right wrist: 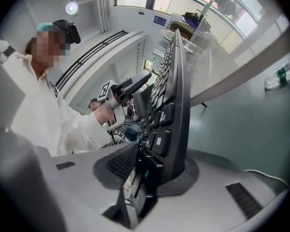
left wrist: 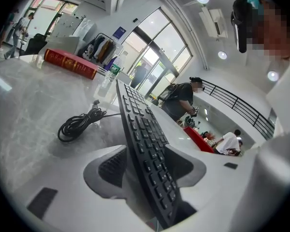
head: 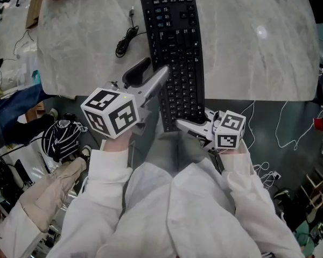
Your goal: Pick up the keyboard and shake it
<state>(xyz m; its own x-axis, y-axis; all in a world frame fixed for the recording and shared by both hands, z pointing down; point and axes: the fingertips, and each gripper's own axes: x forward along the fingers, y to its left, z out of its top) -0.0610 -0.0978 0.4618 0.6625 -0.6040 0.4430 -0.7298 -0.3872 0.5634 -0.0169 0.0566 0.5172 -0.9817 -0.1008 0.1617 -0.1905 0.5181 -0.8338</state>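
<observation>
While the right gripper (head: 194, 121) is pinching the near end of the black keyboard (head: 175, 47), the left gripper (head: 151, 74) is hanging out with its jaws spread wide. The keyboard's left edge is running between them, but the pads aren't squeezing it. The keyboard is stretching lengthwise over the marble table (head: 258, 63), its near end sticking out past the edge toward the person. Its coiled cable (head: 126, 41) is lying just to the left.

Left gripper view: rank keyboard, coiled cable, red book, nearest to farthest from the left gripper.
1. keyboard: standing edge-on between the left gripper's jaws, centre.
2. coiled cable: lying left of the keyboard, mid-distance.
3. red book: farthest back, upper left.
</observation>
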